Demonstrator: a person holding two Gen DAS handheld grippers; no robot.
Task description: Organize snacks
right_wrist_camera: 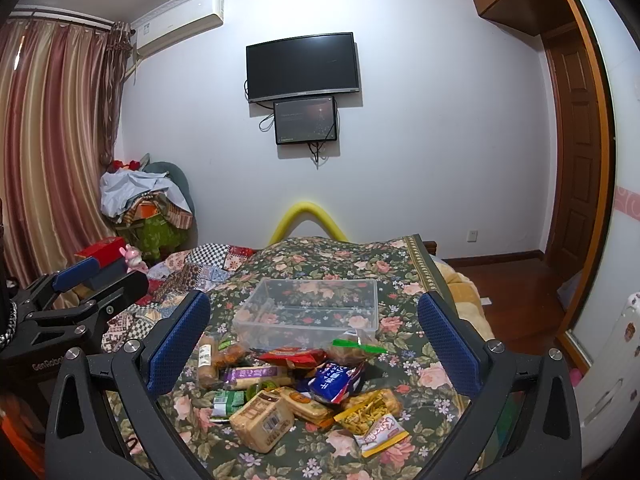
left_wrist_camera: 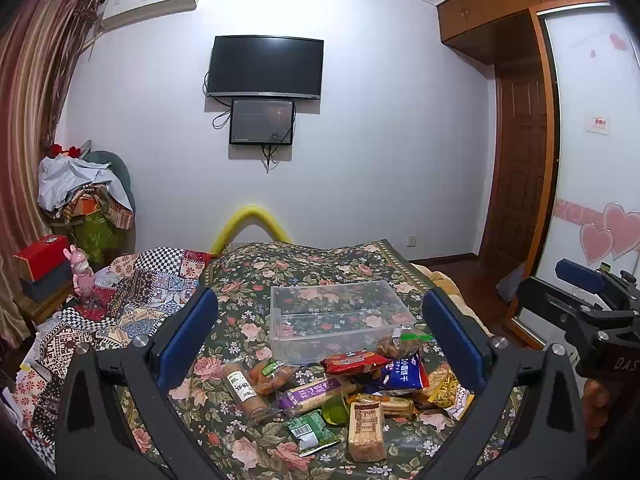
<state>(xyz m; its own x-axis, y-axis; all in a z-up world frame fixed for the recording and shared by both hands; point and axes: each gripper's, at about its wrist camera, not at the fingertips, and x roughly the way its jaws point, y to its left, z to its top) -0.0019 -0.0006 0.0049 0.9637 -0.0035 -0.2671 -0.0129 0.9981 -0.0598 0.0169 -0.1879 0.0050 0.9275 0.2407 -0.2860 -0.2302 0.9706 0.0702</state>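
A pile of snack packets lies on the floral bedspread point(left_wrist_camera: 256, 452): a red packet point(left_wrist_camera: 354, 361), a blue packet point(left_wrist_camera: 402, 374), a purple biscuit roll point(left_wrist_camera: 316, 394) and a tan cracker pack point(left_wrist_camera: 365, 428). Behind them stands an empty clear plastic bin point(left_wrist_camera: 340, 316), also in the right wrist view point(right_wrist_camera: 312, 312). My left gripper point(left_wrist_camera: 320, 328) is open and empty above the pile. My right gripper point(right_wrist_camera: 314, 332) is open and empty over the same pile, with the cracker pack point(right_wrist_camera: 262, 420) and blue packet point(right_wrist_camera: 336, 382) below it.
A patchwork quilt point(left_wrist_camera: 132, 300) lies left of the bedspread. Boxes and a pink toy point(left_wrist_camera: 82, 272) sit on a stand at far left. The bed's right edge point(right_wrist_camera: 448, 280) drops to a wooden floor by a wardrobe point(right_wrist_camera: 576, 160). The right gripper's body point(left_wrist_camera: 592, 312) shows at right.
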